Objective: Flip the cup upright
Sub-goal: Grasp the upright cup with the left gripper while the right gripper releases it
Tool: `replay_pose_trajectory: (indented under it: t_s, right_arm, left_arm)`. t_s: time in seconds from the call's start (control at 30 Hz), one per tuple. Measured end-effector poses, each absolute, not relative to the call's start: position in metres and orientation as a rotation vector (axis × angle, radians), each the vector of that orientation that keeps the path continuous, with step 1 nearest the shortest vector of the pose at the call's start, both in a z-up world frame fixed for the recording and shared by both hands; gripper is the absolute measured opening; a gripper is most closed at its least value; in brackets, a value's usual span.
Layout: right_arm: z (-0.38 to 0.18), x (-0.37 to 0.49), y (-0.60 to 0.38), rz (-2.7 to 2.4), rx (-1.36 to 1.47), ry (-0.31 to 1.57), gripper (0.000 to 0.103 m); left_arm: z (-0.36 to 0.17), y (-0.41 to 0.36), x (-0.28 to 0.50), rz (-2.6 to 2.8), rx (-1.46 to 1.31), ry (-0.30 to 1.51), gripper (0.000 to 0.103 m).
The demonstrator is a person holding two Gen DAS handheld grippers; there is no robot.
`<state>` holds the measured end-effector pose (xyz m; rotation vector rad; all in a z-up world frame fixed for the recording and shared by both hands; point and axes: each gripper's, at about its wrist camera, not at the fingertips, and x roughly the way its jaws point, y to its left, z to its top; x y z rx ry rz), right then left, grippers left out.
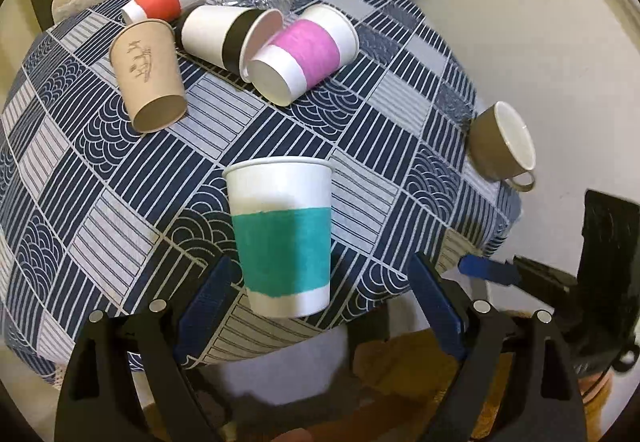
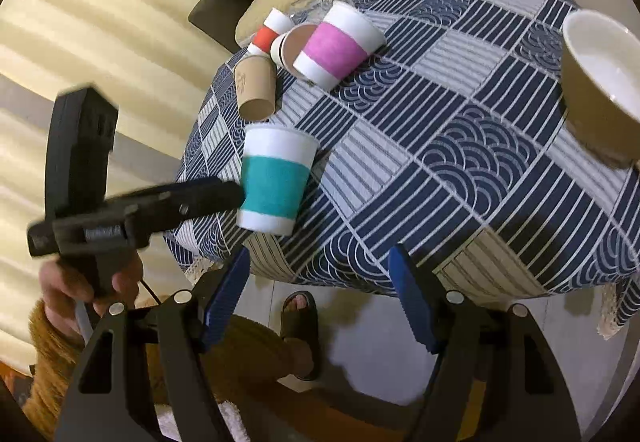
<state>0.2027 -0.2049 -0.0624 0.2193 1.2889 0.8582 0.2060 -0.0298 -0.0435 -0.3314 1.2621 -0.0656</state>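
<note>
The teal-banded paper cup (image 1: 282,238) is standing upright, axis vertical, near the worktop (image 1: 120,170) edge, between the left gripper (image 1: 320,302)'s wide-open, empty fingers. The right gripper (image 2: 320,306) is hanging farther off, open and empty.

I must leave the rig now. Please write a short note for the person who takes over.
Left gripper: open, jaws either side of the teal cup, not closed on it.
Right gripper: open, empty, off the table edge.
Done: teal cup stands upright near the front edge.
Left: pink cup, black-banded cup, red cup, tan cup and brown mug lie on their sides.
</note>
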Motion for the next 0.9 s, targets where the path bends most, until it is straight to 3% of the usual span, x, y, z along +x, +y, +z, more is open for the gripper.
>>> replay_pose_trajectory:
  t_s: [0.47, 0.6, 0.7, 0.9]
  right_arm:
    - [-0.083, 0.208, -0.222, 0.913, 0.31, 1.263, 0.071]
    - [-0.087, 0.209, -0.226, 0.917, 0.328, 1.271, 0.071]
    - [-0.086, 0.209, -0.227, 0.928, 0.343, 1.269, 0.071]
    - [-0.084, 0.207, -0.227, 0.938, 0.363, 1.267, 0.071]
  left_arm:
    - [-0.078, -0.04, 0.24, 0.066, -0.277, 1.364, 0.086]
    - [-0.081, -0.04, 0.241, 0.085, -0.269, 1.371, 0.08]
    - [-0.083, -0.039, 0.242, 0.095, -0.265, 1.384, 0.069]
    - [-0.087, -0.04, 0.243, 0.097, -0.255, 1.386, 0.063]
